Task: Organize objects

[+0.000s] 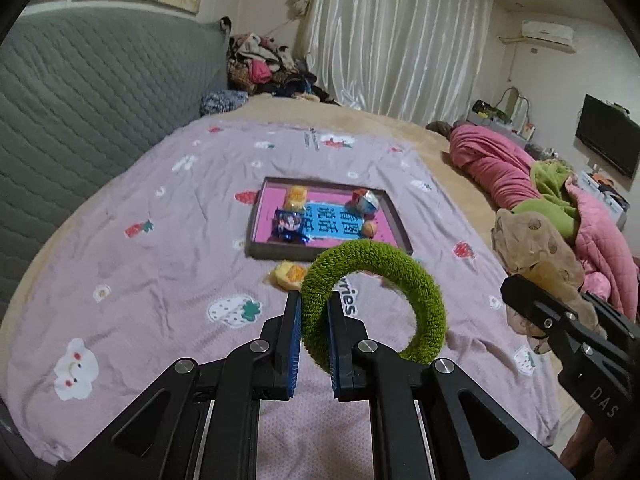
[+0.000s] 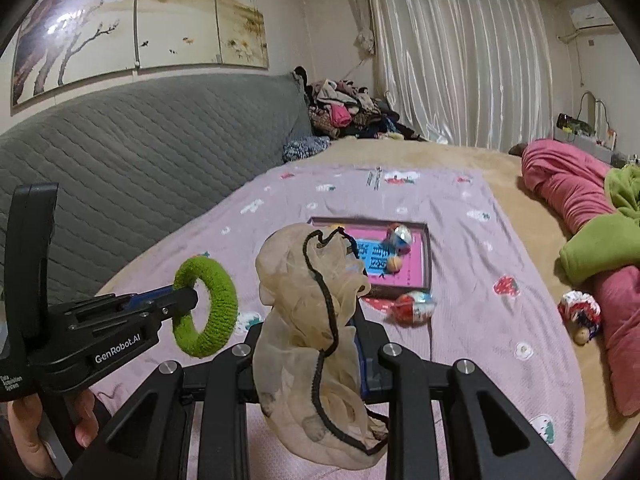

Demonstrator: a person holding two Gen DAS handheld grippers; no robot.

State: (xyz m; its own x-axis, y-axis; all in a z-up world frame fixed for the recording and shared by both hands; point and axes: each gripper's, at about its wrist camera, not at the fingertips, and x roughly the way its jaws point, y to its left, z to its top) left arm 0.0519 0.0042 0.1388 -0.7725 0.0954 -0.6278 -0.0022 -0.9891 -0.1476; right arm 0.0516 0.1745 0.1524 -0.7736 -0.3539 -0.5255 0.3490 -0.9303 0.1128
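Note:
My left gripper (image 1: 314, 312) is shut on a fuzzy green ring (image 1: 404, 276) and holds it above the lilac blanket; the ring also shows in the right wrist view (image 2: 218, 312). My right gripper (image 2: 308, 344) is shut on a sheer beige drawstring pouch (image 2: 312, 304), which drapes over its fingers and hides them. Ahead lies a shallow dark tray (image 1: 394, 216) with a pink and blue liner, holding several small wrapped items (image 1: 290, 222). The tray also shows in the right wrist view (image 2: 428, 256).
A yellow wrapped snack (image 1: 288, 274) lies just before the tray. A red and silver wrapped item (image 2: 414, 306) lies by the tray's near right corner. Pink and green bedding (image 2: 580, 240) is piled on the right. A grey quilted headboard (image 2: 140, 168) stands on the left.

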